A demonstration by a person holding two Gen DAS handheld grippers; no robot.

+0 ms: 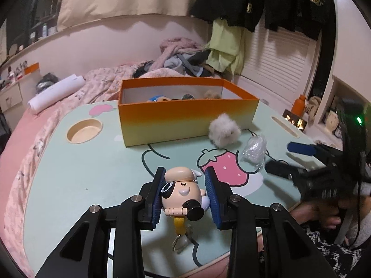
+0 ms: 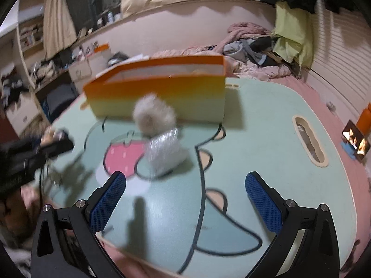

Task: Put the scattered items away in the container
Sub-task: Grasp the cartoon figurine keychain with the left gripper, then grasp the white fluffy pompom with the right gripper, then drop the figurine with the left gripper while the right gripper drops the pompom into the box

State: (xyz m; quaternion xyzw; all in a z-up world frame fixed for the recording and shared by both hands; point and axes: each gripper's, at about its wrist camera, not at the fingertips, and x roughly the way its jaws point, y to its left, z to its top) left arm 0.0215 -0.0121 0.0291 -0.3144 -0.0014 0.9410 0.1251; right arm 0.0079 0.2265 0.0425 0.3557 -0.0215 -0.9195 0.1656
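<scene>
My left gripper (image 1: 185, 185) has a small cartoon figure keychain (image 1: 183, 192) between its blue pads, which lie against both of its sides; the yellow strap and ring trail toward the camera over the table. The orange-to-yellow box (image 1: 185, 118) stands further back with several small items inside. A fluffy white pom (image 1: 223, 132) lies against its front wall beside a crumpled clear plastic wrap (image 1: 255, 149). In the right wrist view my right gripper (image 2: 185, 180) is wide open over the table with nothing in it. The wrap (image 2: 165, 149), the pom (image 2: 154, 115) and the box (image 2: 157, 97) lie just beyond it.
The mint lap table (image 1: 92, 166) has a round cup recess (image 1: 84, 131) at the left and a long slot (image 2: 309, 143) at the right. It sits on a pink bed with a clothes pile (image 1: 180, 58) behind. A hand (image 1: 324, 217) holds the right gripper.
</scene>
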